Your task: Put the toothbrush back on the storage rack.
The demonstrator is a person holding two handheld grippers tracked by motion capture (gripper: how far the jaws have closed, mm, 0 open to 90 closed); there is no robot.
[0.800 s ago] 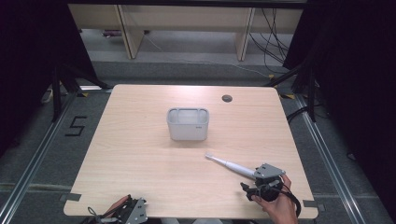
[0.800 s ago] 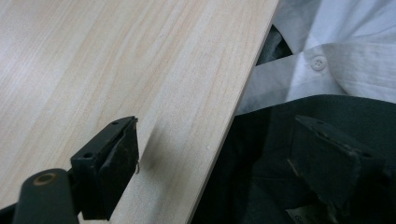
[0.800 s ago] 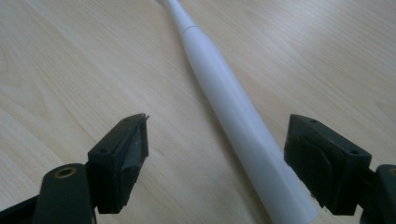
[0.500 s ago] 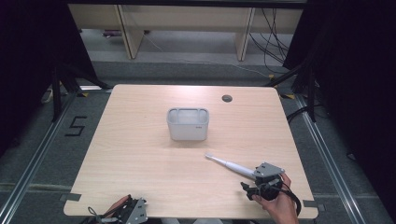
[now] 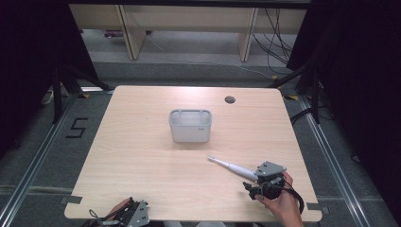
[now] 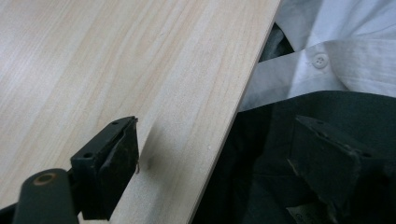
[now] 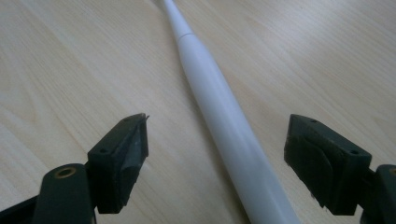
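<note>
Close to the person, the left hand-held gripper sits at the near edge of the worktop. Its jaws are wide apart with nothing between them; one hangs over the wood and the other over the person's lap. It looks the same as in the pictures from a moment ago.

A little farther along the near edge is the right hand-held gripper. It has hardly moved either. Its jaws stand wide open, one on each side of the thick end of the white toothbrush. The pads do not touch it. There is bare wood between each pad and the handle.

The toothbrush lies flat on the worktop, just where it lay before. Its thin end points away toward the middle of the worktop.

So almost nothing has changed. I think the right hand-held gripper is lined up and ready to squeeze, but the grab is not done yet.

Farther off stands the grey holder, upright and well apart from the toothbrush. That is likely where the toothbrush should go.
</note>
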